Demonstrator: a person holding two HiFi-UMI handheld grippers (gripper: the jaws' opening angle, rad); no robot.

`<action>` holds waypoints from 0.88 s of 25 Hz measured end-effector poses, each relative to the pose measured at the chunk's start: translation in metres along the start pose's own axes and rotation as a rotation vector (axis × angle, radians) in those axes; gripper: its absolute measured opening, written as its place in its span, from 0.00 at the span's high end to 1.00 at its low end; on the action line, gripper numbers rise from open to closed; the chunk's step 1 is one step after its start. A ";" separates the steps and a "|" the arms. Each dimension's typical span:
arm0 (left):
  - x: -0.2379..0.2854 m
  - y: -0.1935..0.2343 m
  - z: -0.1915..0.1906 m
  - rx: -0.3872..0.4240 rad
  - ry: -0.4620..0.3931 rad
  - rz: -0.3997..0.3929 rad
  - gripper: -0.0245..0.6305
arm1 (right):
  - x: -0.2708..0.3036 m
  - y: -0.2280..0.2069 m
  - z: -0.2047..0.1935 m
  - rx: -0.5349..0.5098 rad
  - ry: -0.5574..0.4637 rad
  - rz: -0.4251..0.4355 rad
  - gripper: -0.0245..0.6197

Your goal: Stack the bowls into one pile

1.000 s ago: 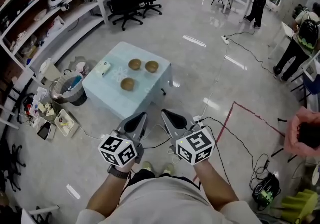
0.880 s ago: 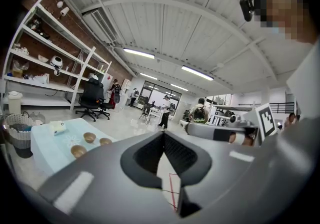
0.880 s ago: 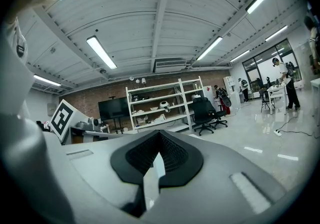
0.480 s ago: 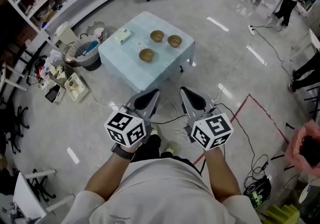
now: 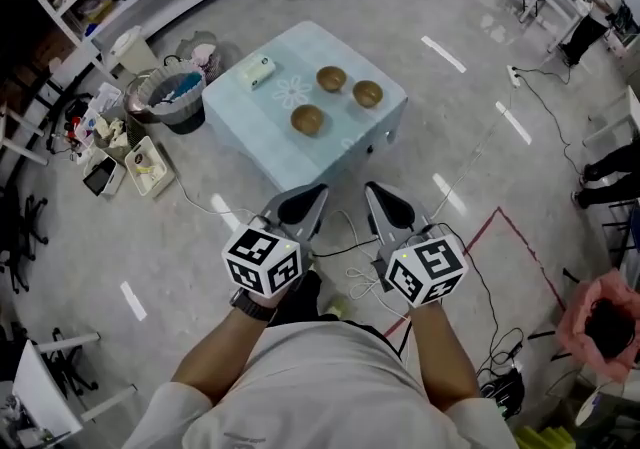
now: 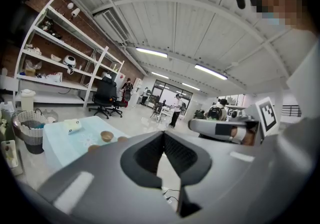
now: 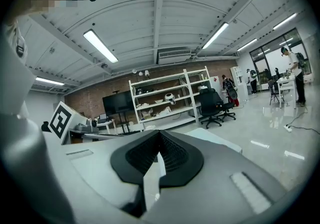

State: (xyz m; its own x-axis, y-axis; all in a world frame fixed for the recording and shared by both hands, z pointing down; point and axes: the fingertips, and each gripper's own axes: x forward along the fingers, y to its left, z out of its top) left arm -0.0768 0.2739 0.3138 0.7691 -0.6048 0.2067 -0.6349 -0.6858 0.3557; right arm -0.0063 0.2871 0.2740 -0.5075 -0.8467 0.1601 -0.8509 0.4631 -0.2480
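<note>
Brown bowls (image 5: 331, 78) rim-up, apart on table (image 5: 245, 125); left tongs (image 5: 298, 207), right tongs (image 5: 388, 209) pressed together

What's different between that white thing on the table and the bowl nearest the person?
The white object is pale and oblong; the nearest bowl is brown and round. The white object lies toward the far left side, the bowl nearer the person. Both rest on the light blue table, untouched.
</note>
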 end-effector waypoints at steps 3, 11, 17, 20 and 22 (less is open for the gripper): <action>0.015 0.030 0.007 -0.009 0.010 0.001 0.95 | 0.032 -0.008 0.002 -0.004 0.024 -0.008 0.96; 0.055 0.107 0.009 -0.019 0.066 0.003 0.95 | 0.107 -0.030 0.003 -0.006 0.051 -0.058 0.96; 0.074 0.152 -0.002 -0.057 0.105 0.010 0.95 | 0.143 -0.038 -0.006 -0.012 0.062 -0.094 0.96; 0.081 0.168 -0.013 -0.111 0.124 0.027 0.95 | 0.155 -0.045 -0.010 -0.010 0.079 -0.101 0.96; 0.086 0.180 -0.019 -0.140 0.135 0.049 0.95 | 0.163 -0.051 -0.010 -0.009 0.085 -0.105 0.96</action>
State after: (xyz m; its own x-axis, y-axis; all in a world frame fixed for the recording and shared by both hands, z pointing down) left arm -0.1240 0.1059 0.4126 0.7466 -0.5697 0.3435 -0.6623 -0.5883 0.4640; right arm -0.0470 0.1280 0.3221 -0.4247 -0.8656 0.2654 -0.9010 0.3754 -0.2175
